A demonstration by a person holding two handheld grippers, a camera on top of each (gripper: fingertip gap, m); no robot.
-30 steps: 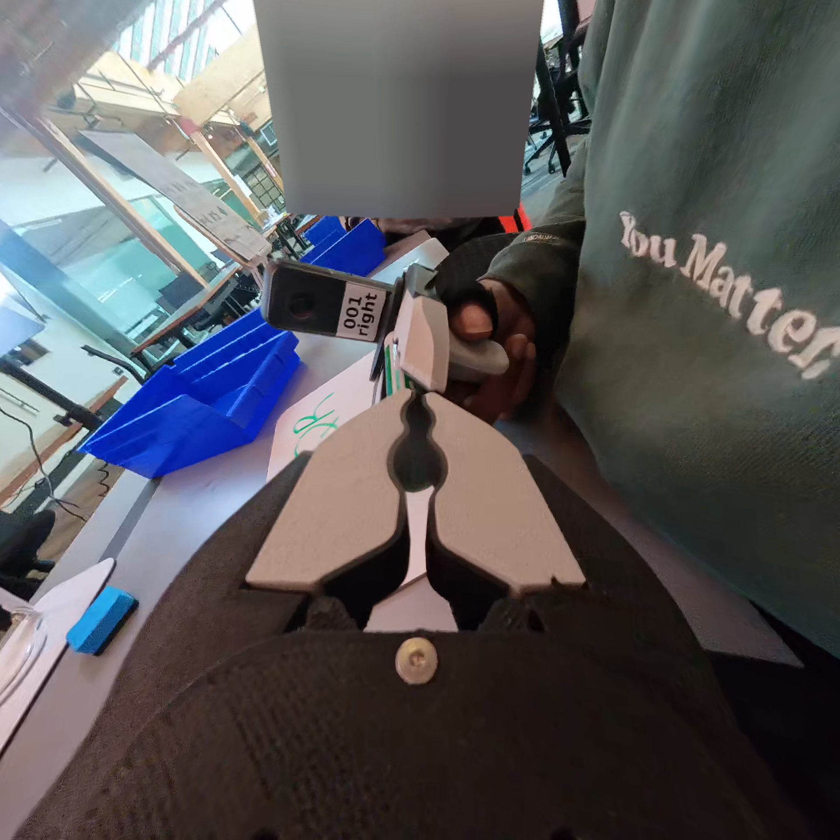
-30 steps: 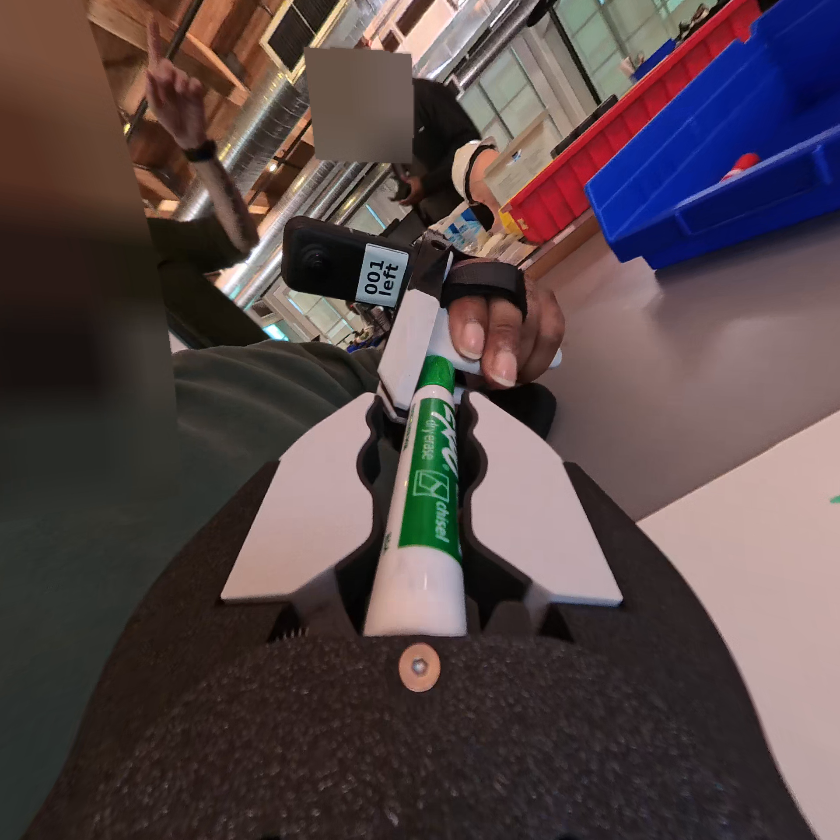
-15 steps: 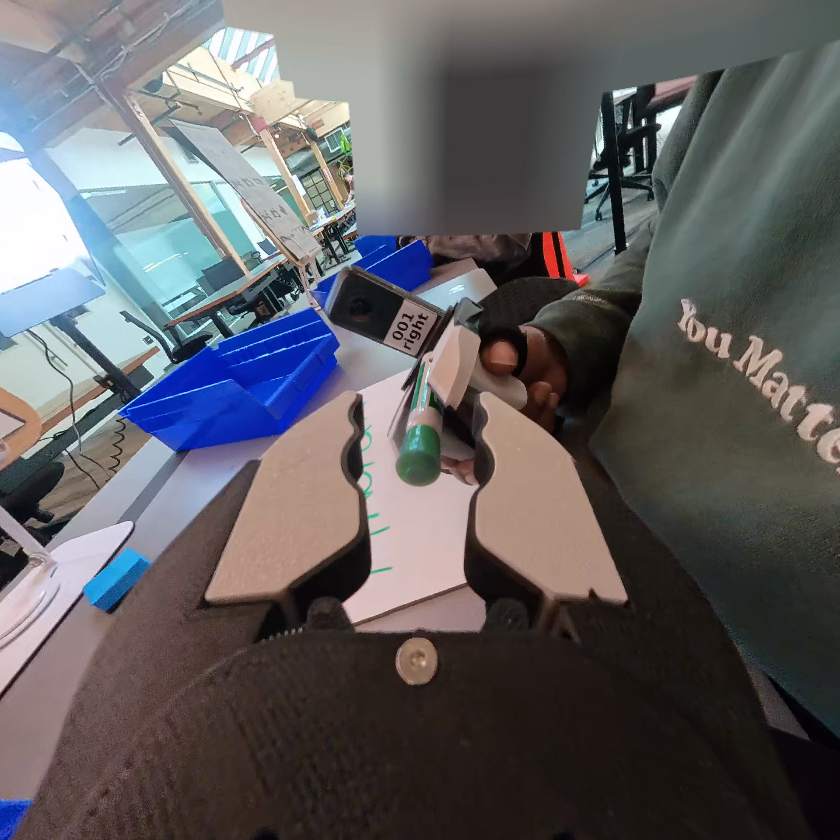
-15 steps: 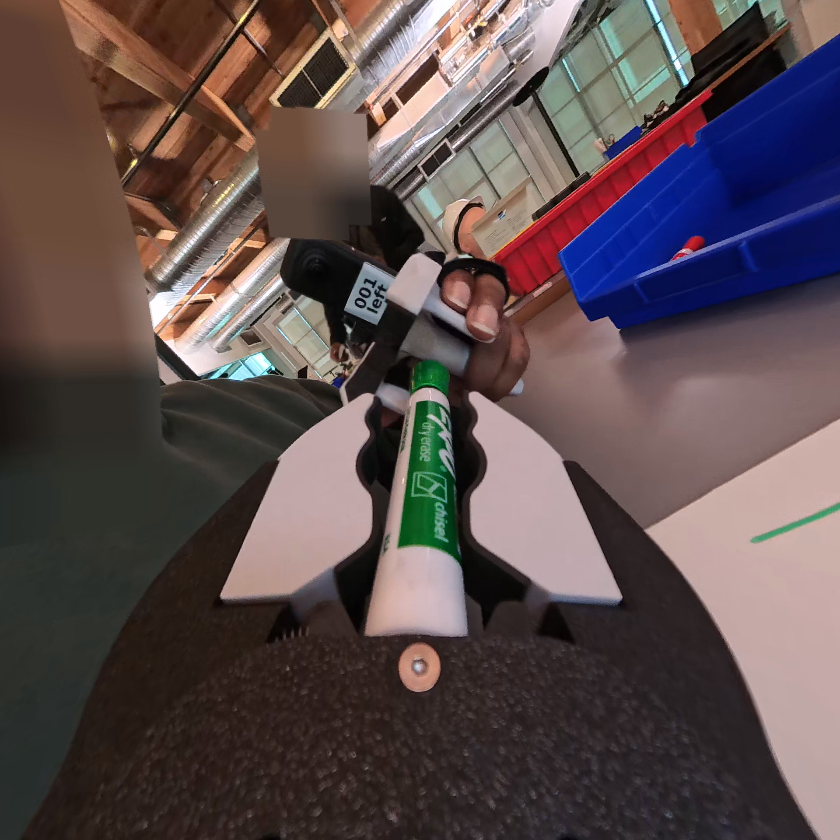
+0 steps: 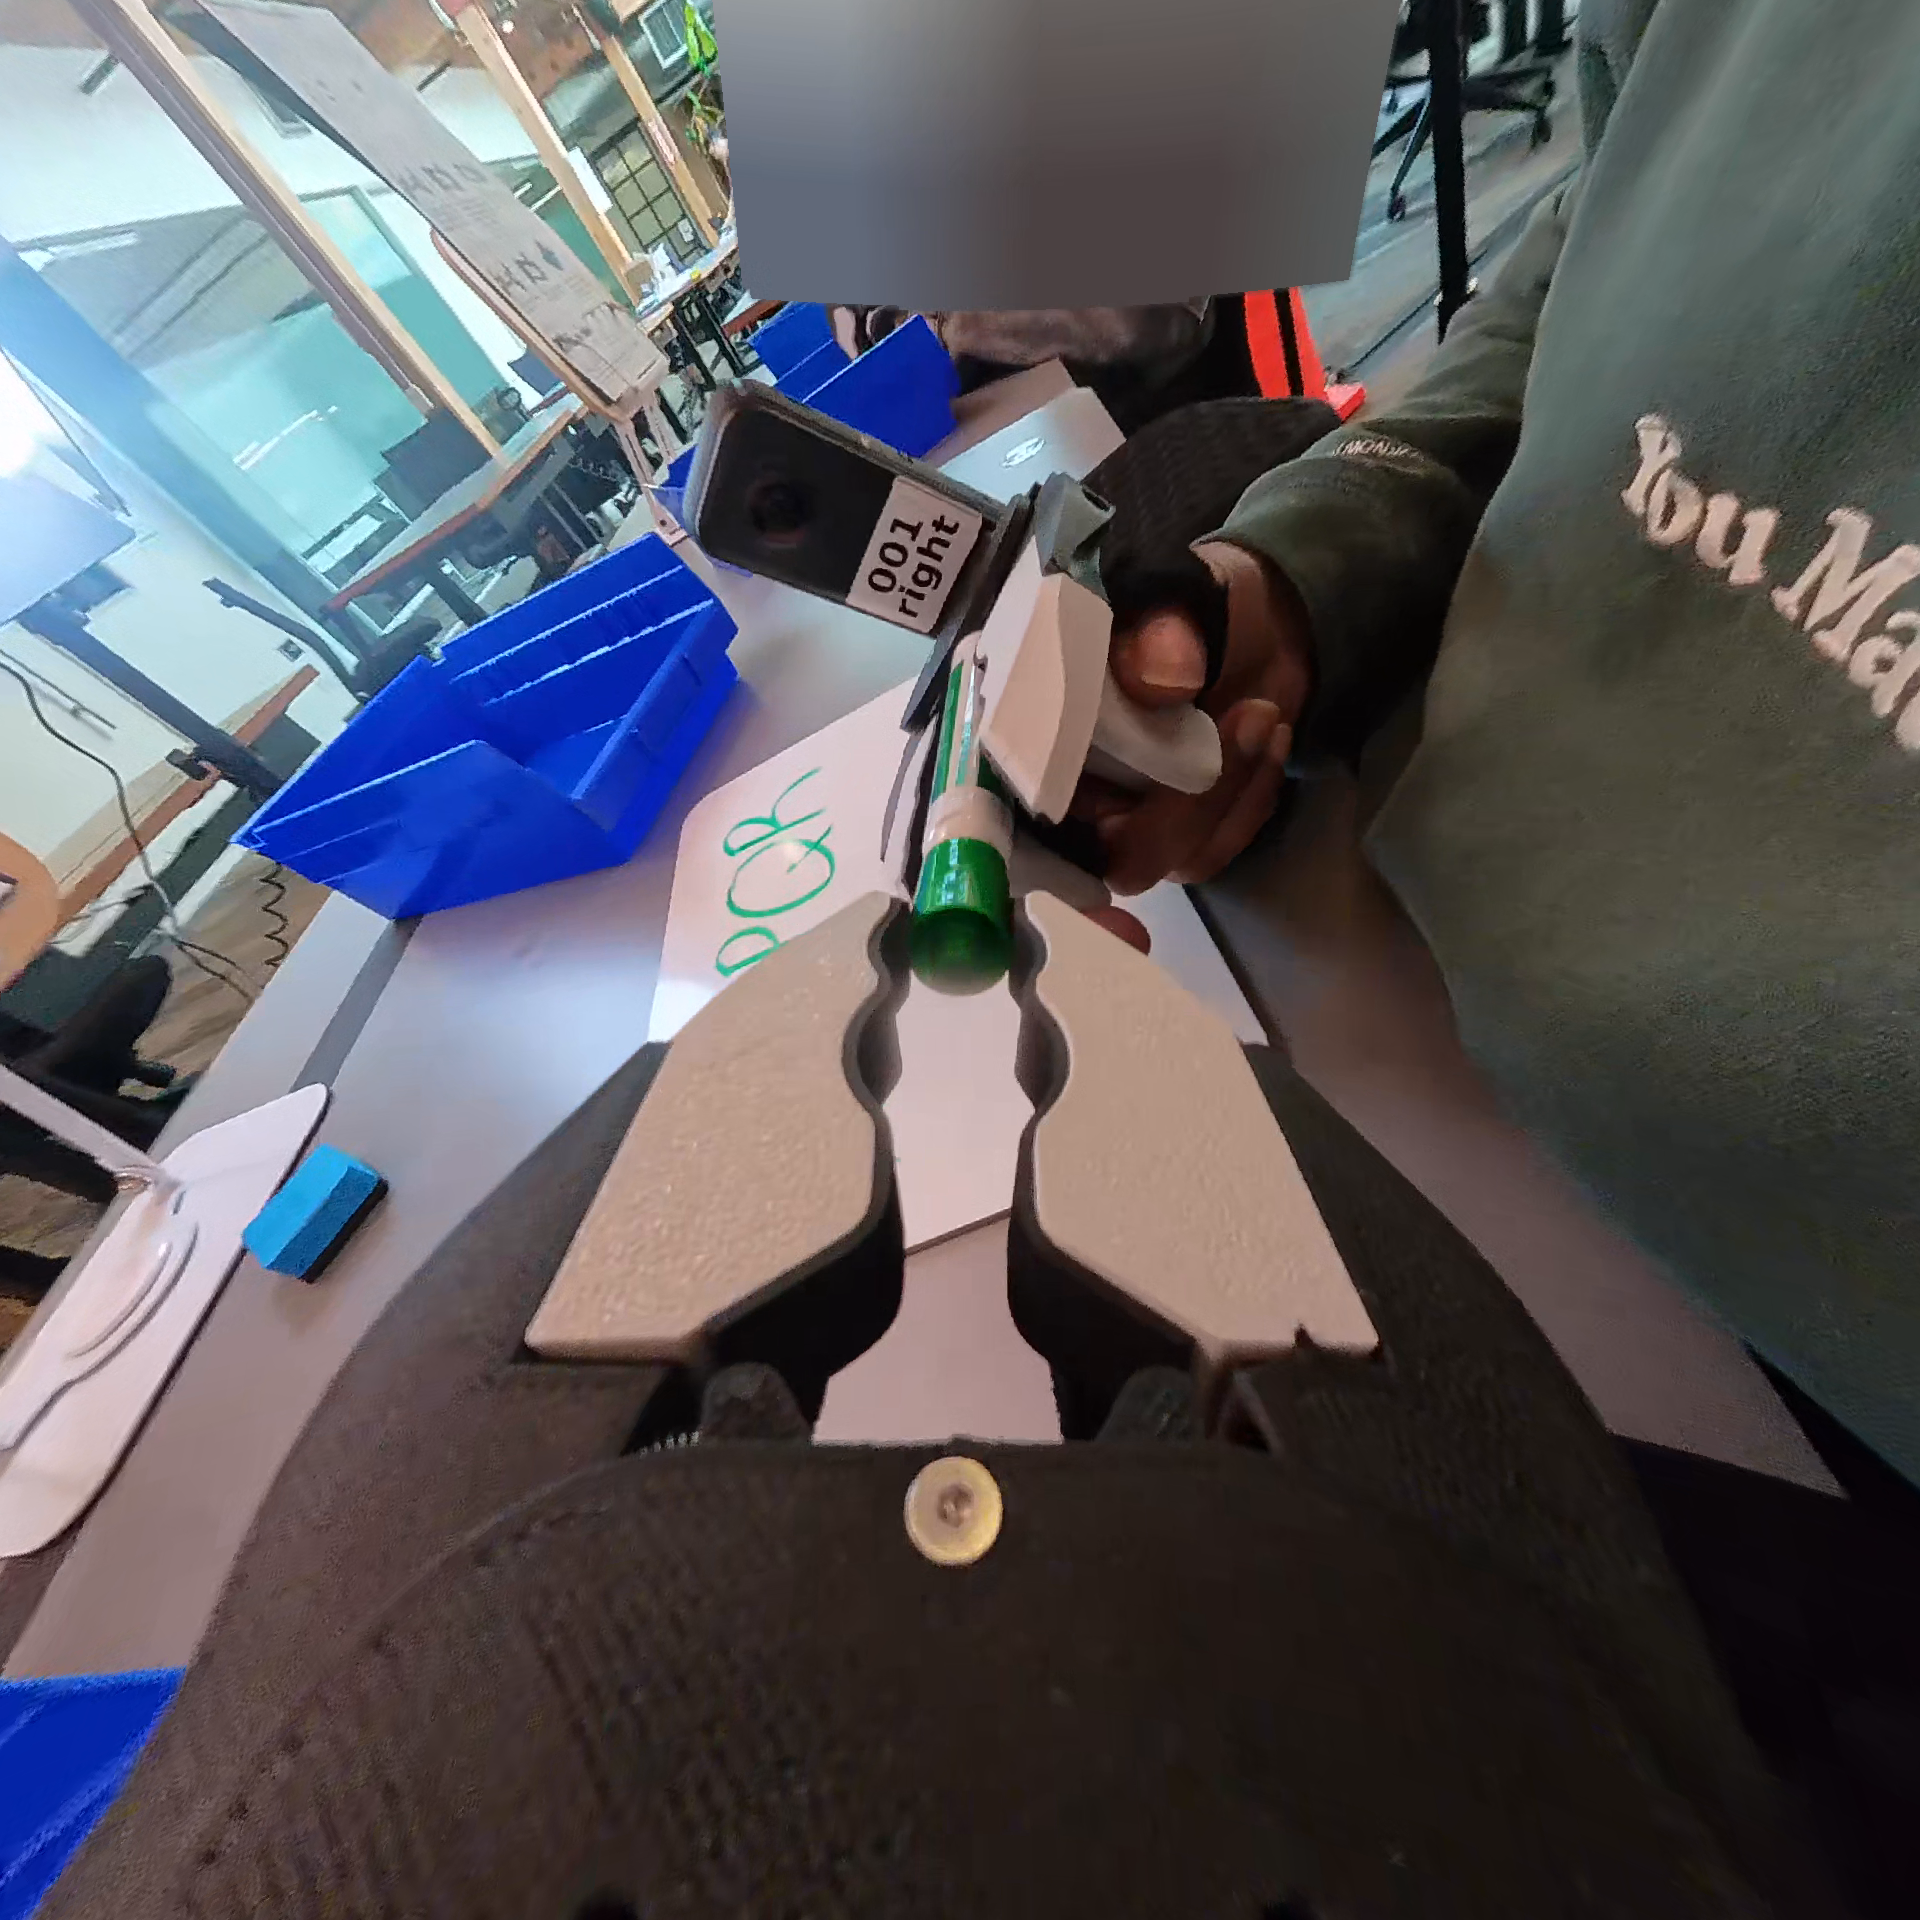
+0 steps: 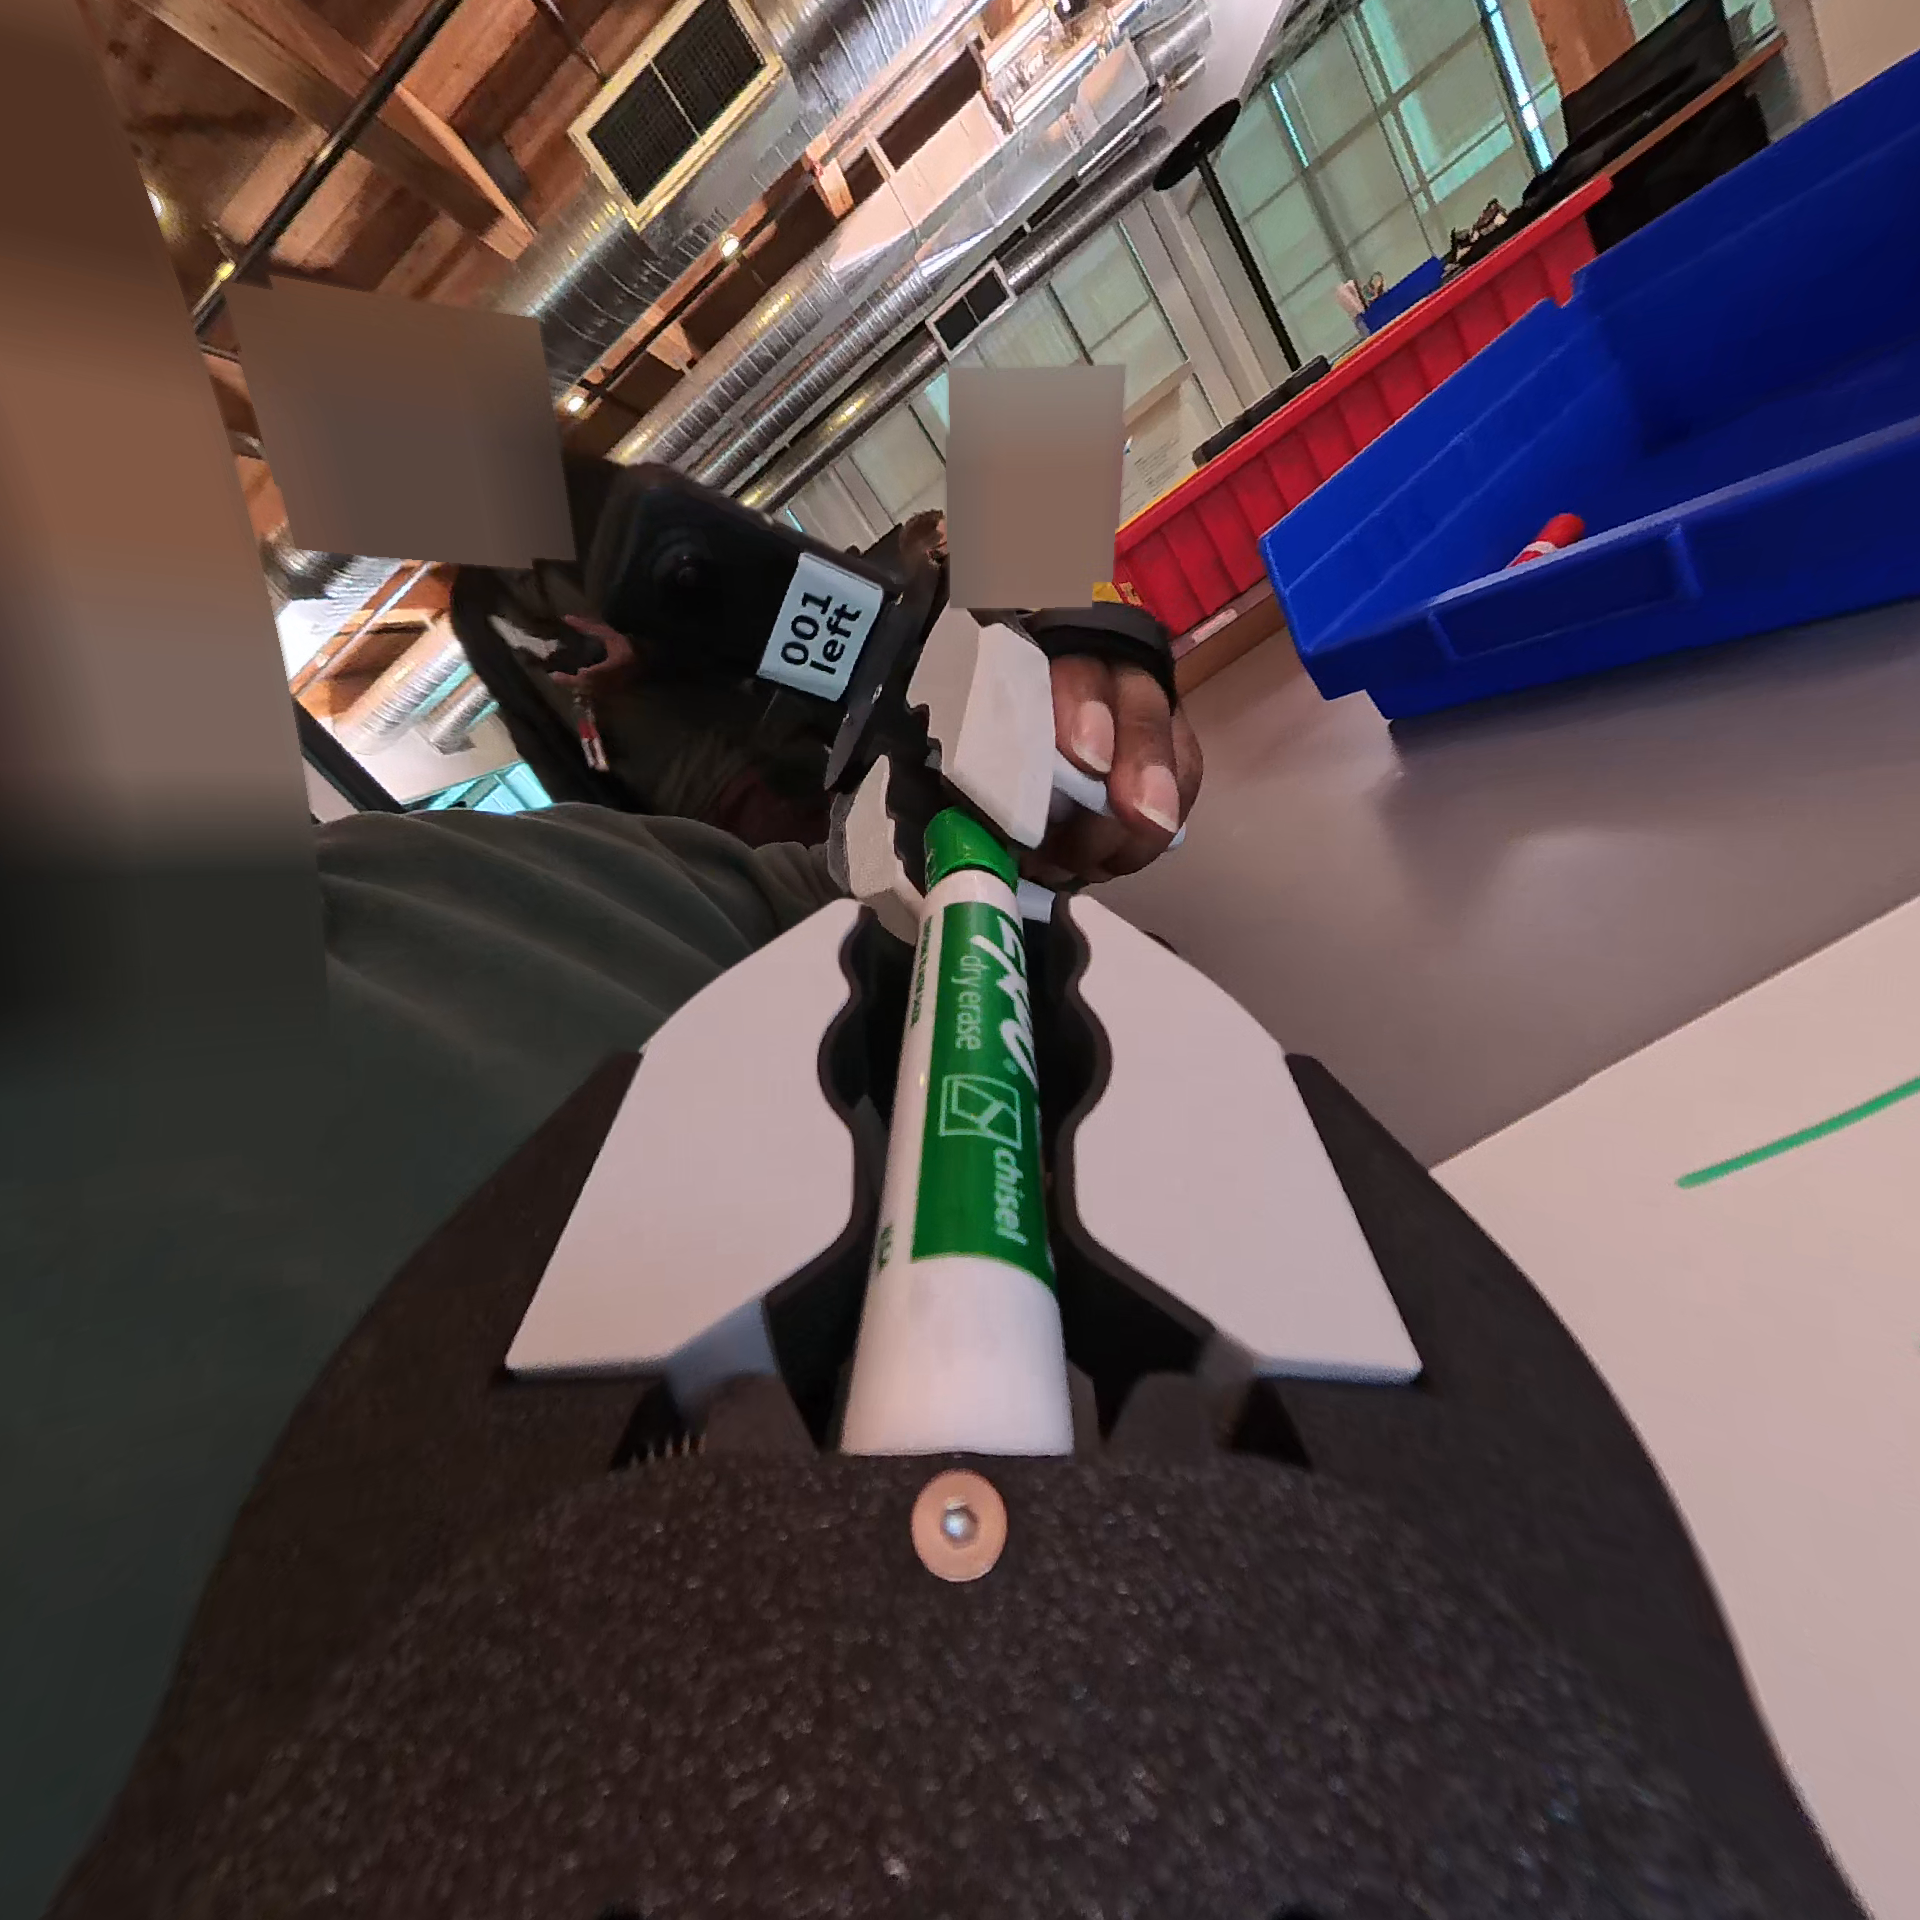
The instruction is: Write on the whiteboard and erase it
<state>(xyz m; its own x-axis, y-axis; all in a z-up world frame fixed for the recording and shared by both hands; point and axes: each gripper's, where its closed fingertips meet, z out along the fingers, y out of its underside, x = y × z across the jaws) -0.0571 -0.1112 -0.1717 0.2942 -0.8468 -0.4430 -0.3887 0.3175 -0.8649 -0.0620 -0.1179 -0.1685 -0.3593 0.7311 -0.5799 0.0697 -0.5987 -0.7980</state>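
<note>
Right claw [image 6: 961,997] clamped on a white-and-green marker [image 6: 961,1143], barrel lying along the fingers at frame centre, green cap [image 5: 961,914] on. Left claw [image 5: 956,977] parted around that cap at the tips; pad contact impossible to tell. Whiteboard [image 5: 727,831] flat on the grey table [image 5: 499,1018], green writing mid-frame. Blue eraser [image 5: 312,1210] lower left, blue bin [image 5: 499,769] beyond.
</note>
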